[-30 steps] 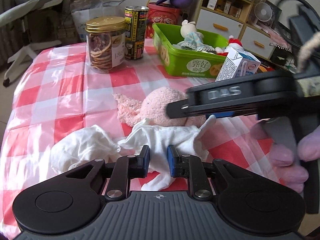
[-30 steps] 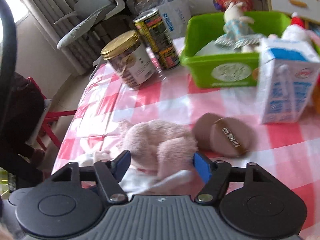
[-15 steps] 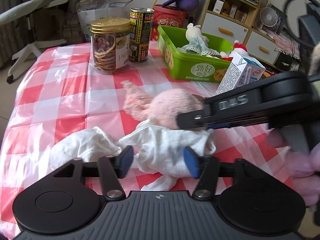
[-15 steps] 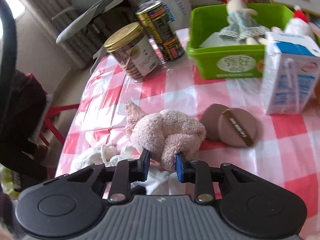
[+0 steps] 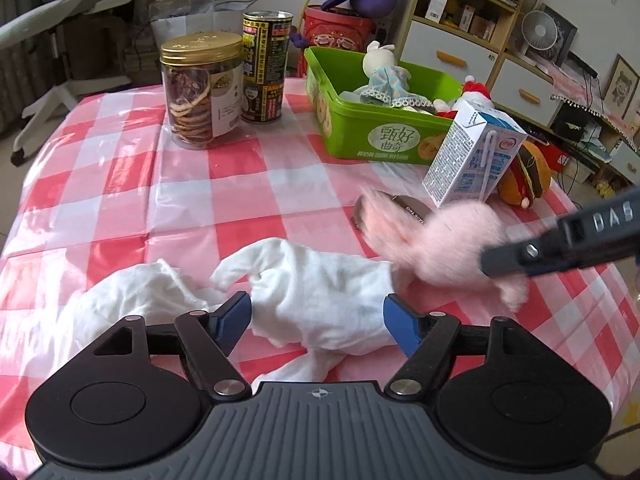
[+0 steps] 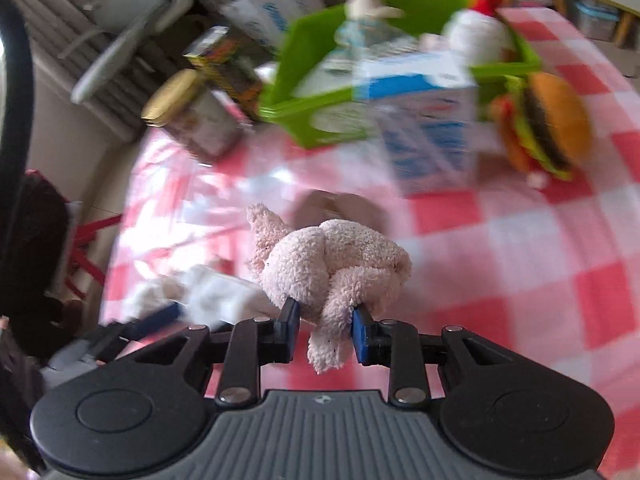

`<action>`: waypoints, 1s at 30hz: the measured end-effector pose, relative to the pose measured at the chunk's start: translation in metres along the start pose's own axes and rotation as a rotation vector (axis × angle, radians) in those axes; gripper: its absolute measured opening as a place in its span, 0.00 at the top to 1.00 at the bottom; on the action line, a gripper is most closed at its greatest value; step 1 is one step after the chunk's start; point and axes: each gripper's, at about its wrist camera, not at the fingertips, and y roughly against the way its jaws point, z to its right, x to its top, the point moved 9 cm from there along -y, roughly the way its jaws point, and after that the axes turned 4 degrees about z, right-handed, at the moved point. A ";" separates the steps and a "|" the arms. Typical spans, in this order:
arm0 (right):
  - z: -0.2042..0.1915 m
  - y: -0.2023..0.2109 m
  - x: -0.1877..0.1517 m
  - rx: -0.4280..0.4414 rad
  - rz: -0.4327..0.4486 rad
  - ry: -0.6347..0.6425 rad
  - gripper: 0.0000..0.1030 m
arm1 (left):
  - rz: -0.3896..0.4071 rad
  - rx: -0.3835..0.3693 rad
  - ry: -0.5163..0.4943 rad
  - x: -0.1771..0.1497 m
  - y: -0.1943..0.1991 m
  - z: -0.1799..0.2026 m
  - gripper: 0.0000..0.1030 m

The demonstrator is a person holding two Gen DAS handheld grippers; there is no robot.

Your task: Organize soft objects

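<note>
A pink plush toy (image 6: 332,256) hangs just above the checked tablecloth, and my right gripper (image 6: 325,322) is shut on one of its limbs. In the left wrist view the same pink plush toy (image 5: 452,236) is blurred at the right, off the white cloth (image 5: 320,292). The cloth lies crumpled on the table between the jaws of my left gripper (image 5: 316,312). Those jaws are opening and their pads stand clear of the fabric. A green bin (image 5: 360,140) at the back holds a bunny doll (image 5: 380,76) and other soft toys.
A milk carton (image 5: 472,156) and a burger plush (image 5: 528,172) stand right of the bin, and a brown powder puff (image 5: 404,208) lies in front of the carton. A gold-lidded jar (image 5: 196,92) and a tall can (image 5: 264,68) stand back left. Chairs and shelves surround the table.
My right gripper closed on the pink plush and carried it up and to the right, off the white cloth. My left gripper's jaws spread wide, letting the cloth go.
</note>
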 end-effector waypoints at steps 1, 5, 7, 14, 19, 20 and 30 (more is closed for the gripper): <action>0.009 0.001 -0.001 -0.021 -0.007 -0.009 0.88 | -0.005 0.002 0.007 0.000 -0.001 0.000 0.30; 0.036 0.008 -0.002 -0.027 -0.014 -0.070 0.83 | -0.013 0.017 0.027 0.001 -0.007 0.003 0.29; 0.047 0.010 0.001 -0.028 0.002 -0.088 0.80 | -0.019 0.024 0.032 0.001 -0.009 0.004 0.29; 0.060 0.008 0.001 0.004 -0.008 -0.139 0.62 | -0.045 0.079 0.040 -0.001 -0.018 0.009 0.31; 0.065 0.001 -0.005 0.009 -0.018 -0.162 0.53 | -0.064 0.089 0.043 0.000 -0.022 0.011 0.37; 0.065 0.000 -0.005 0.017 -0.019 -0.167 0.53 | -0.066 0.089 0.046 0.001 -0.023 0.011 0.40; 0.051 -0.007 -0.003 0.102 -0.019 -0.170 0.84 | -0.041 0.080 0.085 0.016 -0.020 0.021 0.73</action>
